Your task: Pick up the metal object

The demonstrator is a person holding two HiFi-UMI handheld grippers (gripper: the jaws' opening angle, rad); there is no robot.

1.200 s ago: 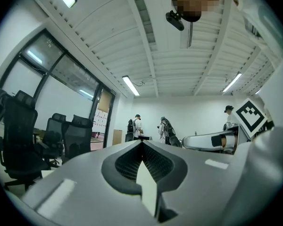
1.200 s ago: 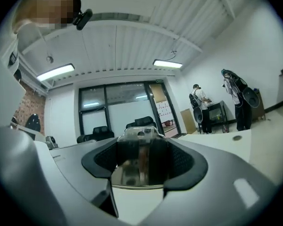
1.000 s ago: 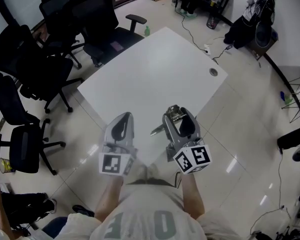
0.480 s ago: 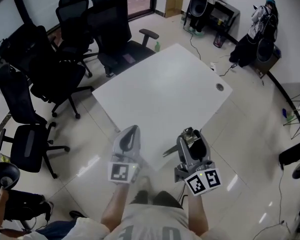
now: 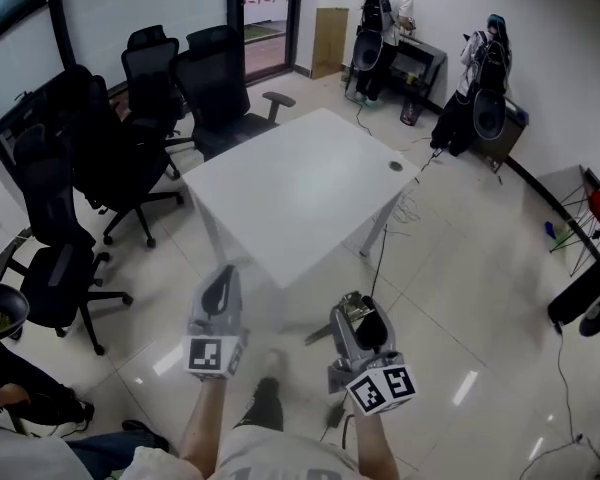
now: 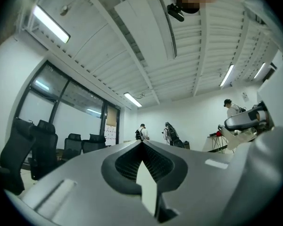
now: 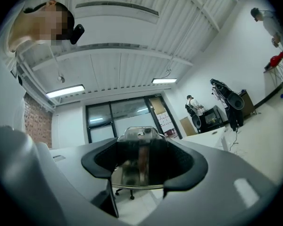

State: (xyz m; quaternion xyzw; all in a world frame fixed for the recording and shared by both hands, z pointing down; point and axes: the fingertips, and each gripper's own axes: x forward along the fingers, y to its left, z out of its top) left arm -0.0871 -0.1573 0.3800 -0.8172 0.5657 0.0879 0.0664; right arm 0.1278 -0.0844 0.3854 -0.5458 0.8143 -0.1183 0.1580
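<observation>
In the right gripper view the metal object [image 7: 137,161] is seen clamped between the jaws of the right tool [image 7: 140,145], which are set about half way apart on it. It is held up in the air. It is judged to be hard, shiny and slippery, and not very heavy, so a firm hold on its thick middle is best kept. The left tool [image 6: 142,142] is closed with nothing in it. Since a second ago both tools have been carried back from the white counter [image 5: 300,188], which is now well in front of them, and only the floor [image 5: 430,298] is seen under them
</observation>
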